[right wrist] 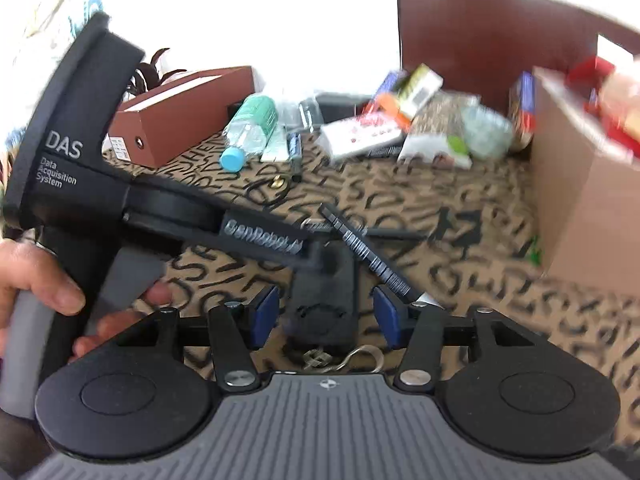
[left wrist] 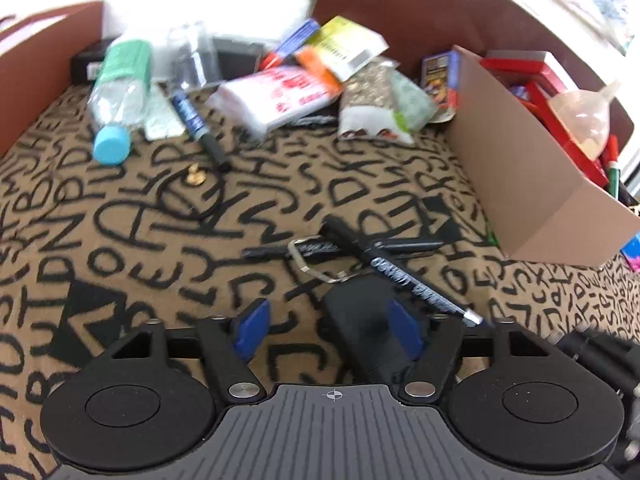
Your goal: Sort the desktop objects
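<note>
Fob (right wrist: 320, 308), black, lies between spread fingers of right gripper (right wrist: 326, 314), ungripped; key ring (right wrist: 340, 358) seen only in right view. Left gripper (left wrist: 326, 330) gaping, empty, fob (left wrist: 360, 320) beside its right pad.

Bottle (left wrist: 116, 92) far left, packets (left wrist: 280, 96) centre, box (left wrist: 532, 168) right, pens (left wrist: 360, 248) in front

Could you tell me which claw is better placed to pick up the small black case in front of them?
Right: the black case sits centred between the open right claw; the left claw has it off-centre.

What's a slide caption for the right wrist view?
Open right tongs straddling a black device on the lettered cloth, left tongs alongside.
</note>
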Demonstrator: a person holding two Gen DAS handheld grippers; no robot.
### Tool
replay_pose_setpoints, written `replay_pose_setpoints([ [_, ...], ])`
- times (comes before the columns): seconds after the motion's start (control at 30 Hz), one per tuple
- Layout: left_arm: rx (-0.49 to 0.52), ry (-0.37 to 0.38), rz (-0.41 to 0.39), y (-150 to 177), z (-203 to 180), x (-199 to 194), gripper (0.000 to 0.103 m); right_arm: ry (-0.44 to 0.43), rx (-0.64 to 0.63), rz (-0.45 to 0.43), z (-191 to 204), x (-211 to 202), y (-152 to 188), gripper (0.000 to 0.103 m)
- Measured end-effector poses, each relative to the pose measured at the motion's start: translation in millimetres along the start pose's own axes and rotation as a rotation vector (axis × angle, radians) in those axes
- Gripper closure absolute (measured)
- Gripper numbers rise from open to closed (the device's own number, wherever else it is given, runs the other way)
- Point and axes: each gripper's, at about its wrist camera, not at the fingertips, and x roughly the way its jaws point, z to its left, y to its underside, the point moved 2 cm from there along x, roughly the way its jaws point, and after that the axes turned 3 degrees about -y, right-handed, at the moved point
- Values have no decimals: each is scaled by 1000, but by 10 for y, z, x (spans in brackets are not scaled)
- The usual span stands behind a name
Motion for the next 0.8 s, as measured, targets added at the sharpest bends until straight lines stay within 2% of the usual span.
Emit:
replay_pose_setpoints([
  [0.17, -40, 14, -8, -4, 83, -42, 32, 72, 1, -1, -240, 153, -151, 52],
  [0.27, -52, 21, -25, -52, 54, -42, 24, 92, -68, 22, -298, 389, -259, 53],
  [0.3, -55, 22, -30, -59, 50, -42, 23, 96, -91, 28, -303, 450, -285, 56],
  [0.47, -77, -4, -42, -69, 132, -81, 27, 59, -200, 44, -293, 668, -398, 51],
  [0.53, -84, -1, -37, -90, 180, -94, 30, 36, -230, 57, -281, 749, -440, 45],
  [0.57, -89, 7, -36, -101, 209, -105, 30, 20, -225, 71, -296, 800, -452, 40],
  [0.63, -116, 14, -40, -111, 259, -136, 29, 2, -177, 97, -359, 906, -462, 39],
  [0.73, -102, 16, -37, -102, 254, -167, 29, 26, -119, 128, -482, 978, -457, 45],
  [0.8, -86, 24, -31, -84, 218, -158, 28, 52, -155, 162, -514, 933, -420, 57],
])
